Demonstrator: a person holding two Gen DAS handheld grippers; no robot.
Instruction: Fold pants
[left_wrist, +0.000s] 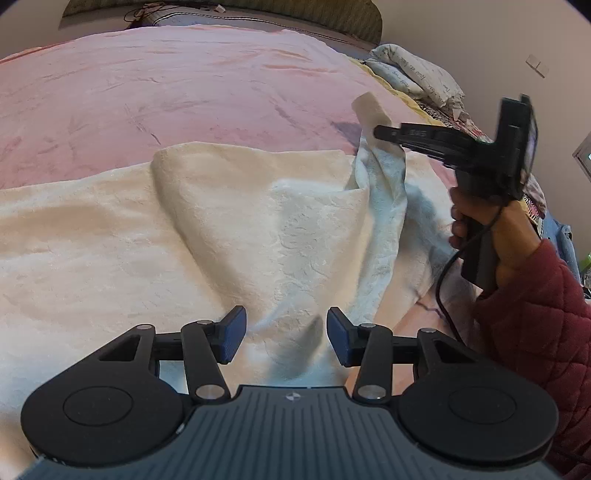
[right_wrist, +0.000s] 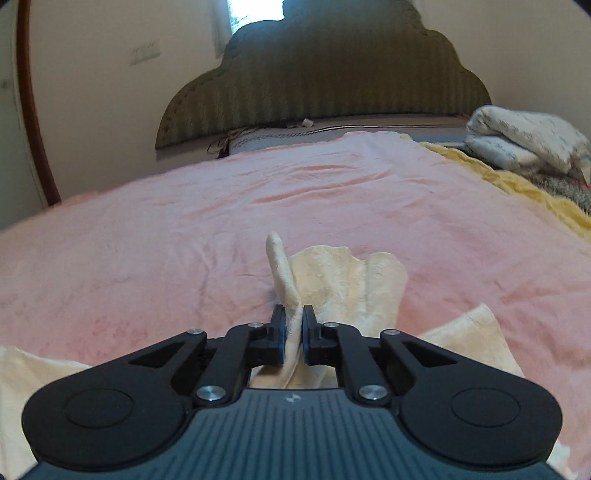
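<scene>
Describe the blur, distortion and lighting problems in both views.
Left wrist view: right gripper motion-blurred, fisheye bows the pink bedspread, pants sharp. Right wrist view: window blown out, headboard dim, bed edges curved.

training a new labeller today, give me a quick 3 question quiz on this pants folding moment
1. True or false: the right gripper is shut on a fold of the cream pants.
2. Which covering lies under the pants? A) pink blanket B) blue sheet C) bare mattress
3. Fill in: the left gripper hangs over the pants with its jaws ____.

Key
1. True: both pads pinch the cloth, and the pinched part is lifted clear of the bed.
2. A
3. open: nothing is gripped between the blue pads.
</scene>
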